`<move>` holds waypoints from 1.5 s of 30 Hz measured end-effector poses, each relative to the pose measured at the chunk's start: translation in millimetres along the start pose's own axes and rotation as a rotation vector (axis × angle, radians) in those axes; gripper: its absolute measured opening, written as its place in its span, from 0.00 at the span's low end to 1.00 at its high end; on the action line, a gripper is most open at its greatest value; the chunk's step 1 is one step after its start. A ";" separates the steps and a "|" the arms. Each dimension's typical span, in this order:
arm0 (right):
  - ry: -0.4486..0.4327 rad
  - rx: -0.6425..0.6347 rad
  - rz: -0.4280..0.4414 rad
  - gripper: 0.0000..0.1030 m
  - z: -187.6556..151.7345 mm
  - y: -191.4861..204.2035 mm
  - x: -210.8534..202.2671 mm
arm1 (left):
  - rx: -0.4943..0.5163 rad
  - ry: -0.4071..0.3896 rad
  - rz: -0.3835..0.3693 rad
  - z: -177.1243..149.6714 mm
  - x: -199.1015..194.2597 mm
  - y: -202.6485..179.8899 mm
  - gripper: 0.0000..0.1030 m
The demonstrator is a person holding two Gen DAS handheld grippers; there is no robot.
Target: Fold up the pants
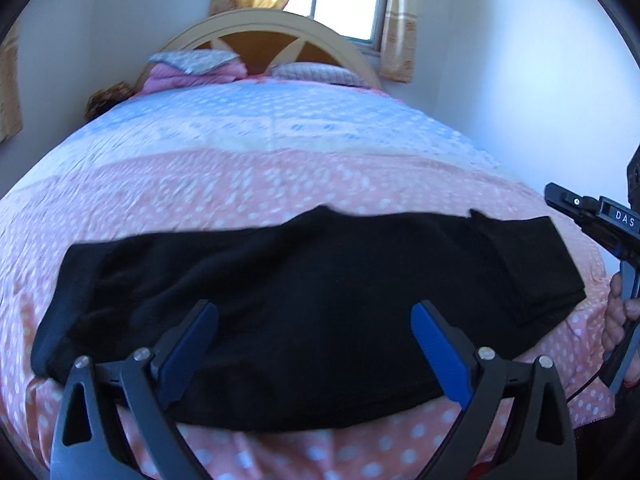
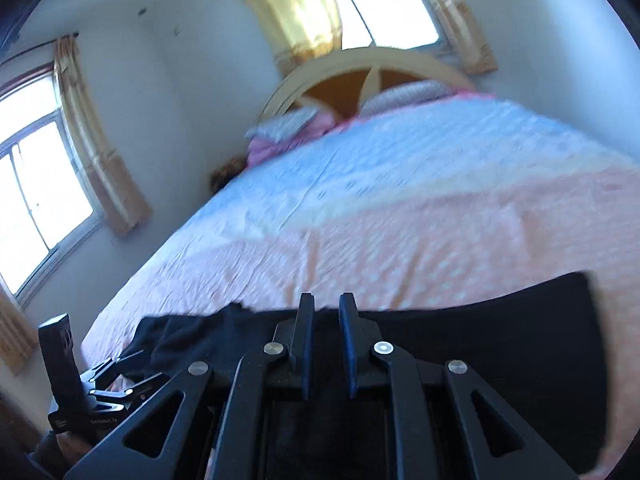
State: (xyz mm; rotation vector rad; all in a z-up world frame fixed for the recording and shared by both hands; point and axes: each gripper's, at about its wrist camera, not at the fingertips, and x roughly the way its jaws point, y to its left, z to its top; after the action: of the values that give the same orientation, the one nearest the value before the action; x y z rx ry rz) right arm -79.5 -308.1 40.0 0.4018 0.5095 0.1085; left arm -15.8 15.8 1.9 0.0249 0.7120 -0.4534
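The black pants (image 1: 312, 296) lie folded in a long band across the near edge of the bed. My left gripper (image 1: 314, 314) is open and empty, its blue-padded fingers spread wide just above the middle of the pants. My right gripper (image 2: 327, 304) hangs above the pants (image 2: 500, 344) with its fingers close together, a narrow gap between the pads and nothing held. The right gripper's body and the hand holding it also show at the right edge of the left wrist view (image 1: 600, 224).
The bed (image 1: 280, 160) has a pink and blue dotted cover. Pillows (image 1: 192, 64) and a curved headboard (image 1: 280, 28) are at the far end. Curtained windows (image 2: 36, 184) are in the walls. The left gripper's body shows at the lower left of the right wrist view (image 2: 80, 384).
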 end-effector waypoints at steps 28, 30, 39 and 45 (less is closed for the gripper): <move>0.071 0.155 -0.127 0.14 -33.2 -60.1 -38.9 | 0.185 0.043 -0.103 7.4 47.1 -147.5 0.97; 0.080 0.171 -0.068 0.14 -31.9 -49.9 -19.4 | 0.168 0.018 -0.064 12.5 34.9 -128.9 0.97; 0.137 0.114 0.011 0.15 -74.3 -31.1 31.5 | -0.050 0.005 0.282 -7.0 -7.6 15.9 0.97; 0.118 0.150 0.028 0.15 -75.1 -34.9 33.3 | -0.252 -0.030 0.505 -27.1 -45.4 106.0 0.97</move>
State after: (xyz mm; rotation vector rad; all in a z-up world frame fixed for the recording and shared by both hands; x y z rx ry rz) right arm -87.7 -307.4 -48.9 0.5516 0.6311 0.1215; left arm -19.5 134.0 -3.6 -0.0386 0.7002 0.1203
